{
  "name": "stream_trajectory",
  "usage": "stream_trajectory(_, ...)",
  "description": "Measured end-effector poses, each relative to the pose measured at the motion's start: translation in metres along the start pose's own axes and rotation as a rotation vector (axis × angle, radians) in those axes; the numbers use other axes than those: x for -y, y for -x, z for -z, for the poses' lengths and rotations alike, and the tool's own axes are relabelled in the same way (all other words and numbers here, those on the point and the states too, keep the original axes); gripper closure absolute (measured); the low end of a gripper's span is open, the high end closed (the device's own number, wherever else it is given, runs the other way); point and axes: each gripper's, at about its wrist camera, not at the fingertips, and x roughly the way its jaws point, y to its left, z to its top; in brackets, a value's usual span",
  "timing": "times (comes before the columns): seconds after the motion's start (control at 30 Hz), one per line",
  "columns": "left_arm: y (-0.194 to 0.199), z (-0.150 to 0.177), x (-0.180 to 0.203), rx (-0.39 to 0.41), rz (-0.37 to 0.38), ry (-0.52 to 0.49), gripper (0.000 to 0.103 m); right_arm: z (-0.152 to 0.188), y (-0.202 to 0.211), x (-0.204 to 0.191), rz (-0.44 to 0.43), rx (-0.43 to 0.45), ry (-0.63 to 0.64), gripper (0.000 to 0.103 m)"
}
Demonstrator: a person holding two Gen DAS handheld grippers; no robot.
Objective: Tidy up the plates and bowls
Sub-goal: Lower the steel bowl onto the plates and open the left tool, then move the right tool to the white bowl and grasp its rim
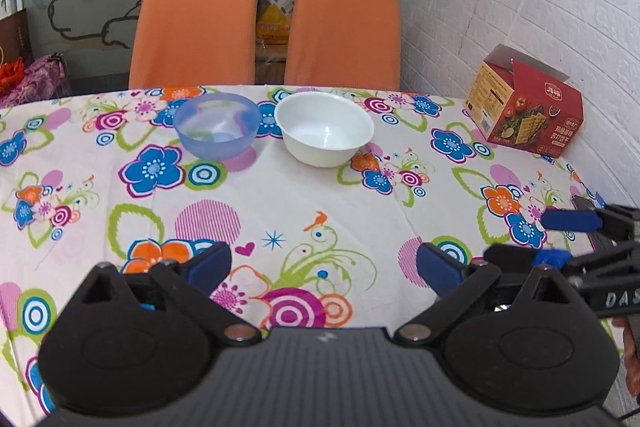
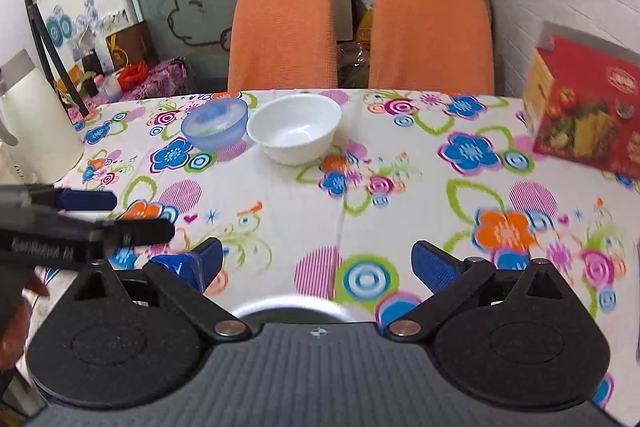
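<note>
Both tools gape wide over the flowered table (image 1: 320,195), left tool (image 1: 322,267) and right tool (image 2: 316,267) holding nothing; blue bowl (image 1: 217,126) and white bowl (image 1: 325,129) sit just beside each other at 12 o'clock

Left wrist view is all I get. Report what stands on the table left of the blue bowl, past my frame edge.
Observer: A white jug stands at the table's left edge, well left of the blue bowl.
Operator: Give me the right gripper's state.
Observer: The right gripper is open, its fingers wide apart with nothing between them, over the flowered tablecloth.
Operator: Say what is near that jug.
Observer: A dark slanted rod rises just beyond it, leaning up toward the left.
</note>
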Motion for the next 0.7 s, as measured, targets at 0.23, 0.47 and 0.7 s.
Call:
stream_trajectory(0.23,-0.025,-0.005,-0.027,-0.052,0.007,0.029,0.006,-0.082,-0.1,0.011,0.053,-0.112,-0.021,0.014)
stream_trajectory(0.47,-0.026,-0.003,-0.068,-0.077,-0.02,0.095,0.006,-0.112,-0.203,0.028,0.204,-0.24,0.0,0.015)
stream_trajectory(0.7,-0.028,-0.007,-0.082,-0.069,-0.024,0.118,0.005,-0.102,-0.206,0.031,0.251,-0.314,0.036,0.015)
